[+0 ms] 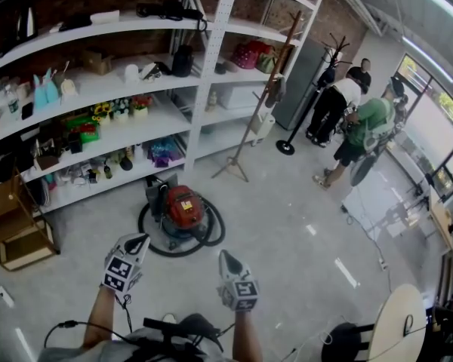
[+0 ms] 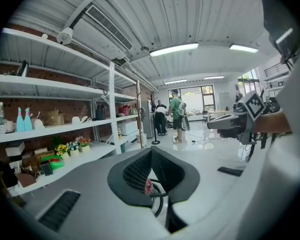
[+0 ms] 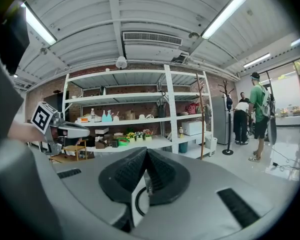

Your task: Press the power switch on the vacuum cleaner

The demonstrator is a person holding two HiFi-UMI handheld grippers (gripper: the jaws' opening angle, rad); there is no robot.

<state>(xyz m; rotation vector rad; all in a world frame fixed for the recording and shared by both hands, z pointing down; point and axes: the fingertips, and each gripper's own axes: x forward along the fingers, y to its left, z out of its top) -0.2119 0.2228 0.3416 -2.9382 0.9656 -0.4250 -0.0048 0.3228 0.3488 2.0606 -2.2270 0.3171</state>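
The vacuum cleaner (image 1: 183,206), red with a black top, stands on the grey floor in front of the shelves, with its black hose (image 1: 211,236) coiled round it. My left gripper (image 1: 139,240) and right gripper (image 1: 226,256) are held side by side, short of the vacuum and above the floor. Both are shut with nothing between the jaws. In the left gripper view, a bit of the red vacuum (image 2: 148,187) shows through the slit below the touching pads (image 2: 140,171). The right gripper view shows only a piece of black hose (image 3: 136,207) below its pads (image 3: 157,171). I cannot make out the power switch.
White shelving (image 1: 211,59) full of small goods runs behind the vacuum. A wooden crate (image 1: 15,236) sits at the left and a leaning wooden rack (image 1: 266,96) to the right. People (image 1: 362,127) stand at the far right, near a coat stand (image 1: 287,145). A round table (image 1: 396,326) is at the bottom right.
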